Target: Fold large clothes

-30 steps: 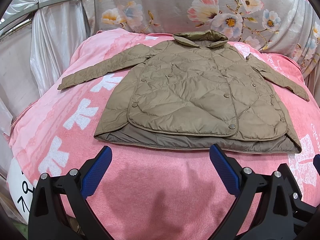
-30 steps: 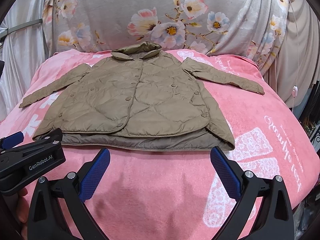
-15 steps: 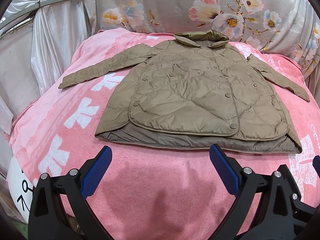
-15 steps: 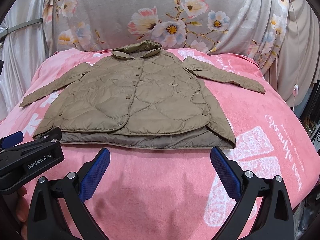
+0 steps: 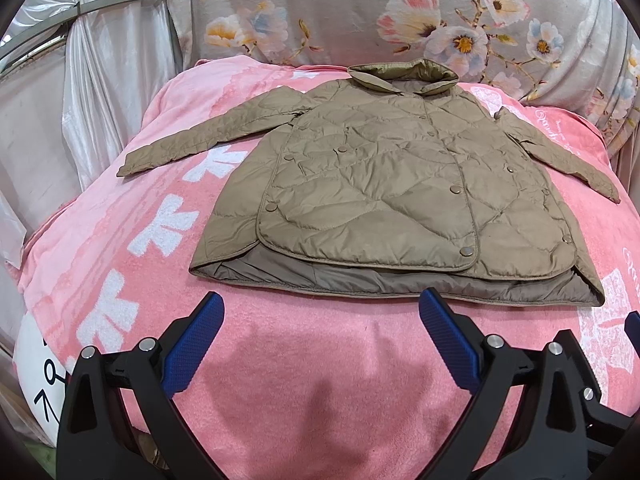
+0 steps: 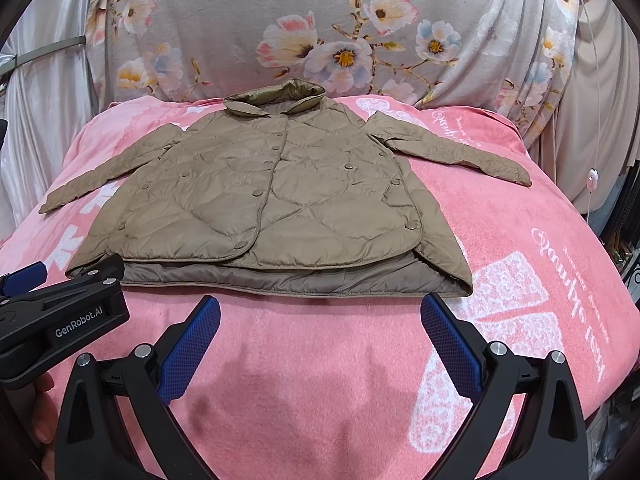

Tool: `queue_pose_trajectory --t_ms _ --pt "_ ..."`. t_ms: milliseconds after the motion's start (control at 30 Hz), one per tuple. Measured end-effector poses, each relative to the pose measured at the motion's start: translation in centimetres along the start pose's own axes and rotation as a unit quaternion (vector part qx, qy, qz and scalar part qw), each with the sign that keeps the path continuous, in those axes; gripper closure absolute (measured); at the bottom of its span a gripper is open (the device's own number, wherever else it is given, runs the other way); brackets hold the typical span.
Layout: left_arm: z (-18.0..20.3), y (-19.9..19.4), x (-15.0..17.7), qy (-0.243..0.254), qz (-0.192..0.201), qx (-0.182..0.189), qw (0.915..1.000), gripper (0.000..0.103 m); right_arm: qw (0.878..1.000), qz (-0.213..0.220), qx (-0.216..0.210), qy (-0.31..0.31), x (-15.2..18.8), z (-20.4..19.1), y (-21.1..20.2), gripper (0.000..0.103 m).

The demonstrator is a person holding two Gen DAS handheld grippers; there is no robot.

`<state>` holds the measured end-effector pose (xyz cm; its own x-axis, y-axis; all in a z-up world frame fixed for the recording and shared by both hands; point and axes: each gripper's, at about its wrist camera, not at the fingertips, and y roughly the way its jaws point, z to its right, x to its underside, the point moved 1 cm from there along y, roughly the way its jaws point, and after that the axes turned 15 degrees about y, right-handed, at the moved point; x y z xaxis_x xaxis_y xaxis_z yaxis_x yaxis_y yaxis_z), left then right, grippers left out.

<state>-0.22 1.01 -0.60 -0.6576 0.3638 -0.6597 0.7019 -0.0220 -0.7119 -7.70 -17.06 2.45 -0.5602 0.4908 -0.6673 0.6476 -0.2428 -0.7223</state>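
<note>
Floral backdrop cloth (image 5: 360, 12) hangs behind the work surface, grey with pink and white blossoms; a pale satin curtain (image 5: 100, 92) falls at the left. Pink blanket (image 5: 304, 344) with white bow prints and white script covers the whole surface. On it the quilted tan jacket (image 5: 384, 188) lies flat, front up, buttoned, collar (image 5: 404, 74) at the far side toward the backdrop, hem (image 5: 360, 280) nearest the cameras with the smooth lining showing along that edge. Both sleeves are spread out to the sides — left sleeve (image 5: 208, 140) angled toward the curtain, right sleeve (image 6: 452, 148) angled toward the far right edge of the blanket. Left gripper (image 5: 320, 332) hovers above bare blanket just short of the hem, jaws spread wide, nothing between the blue pads (image 5: 194, 344). Right gripper (image 6: 320, 332) sits in the same posture in the right wrist view — jaws released, wide apart, empty, short of the hem. In that view the black body of the left gripper shows at the lower left, near the jacket's left hem corner. Row of round snaps (image 5: 455, 189) runs down the jacket front.
</note>
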Motion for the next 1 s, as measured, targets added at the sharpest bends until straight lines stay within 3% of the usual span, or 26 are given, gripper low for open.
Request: queue_pose_trajectory --t_ms 867,1000 --pt "-0.4 -0.2 0.7 0.000 -0.006 0.001 1.0000 0.007 1.000 -0.018 -0.003 -0.001 0.1 0.2 1.4 0.005" --pt "-1.2 0.7 -0.2 -0.004 -0.004 0.007 1.0000 0.007 0.998 -0.038 -0.033 0.026 -1.8 2.4 3.0 0.005"
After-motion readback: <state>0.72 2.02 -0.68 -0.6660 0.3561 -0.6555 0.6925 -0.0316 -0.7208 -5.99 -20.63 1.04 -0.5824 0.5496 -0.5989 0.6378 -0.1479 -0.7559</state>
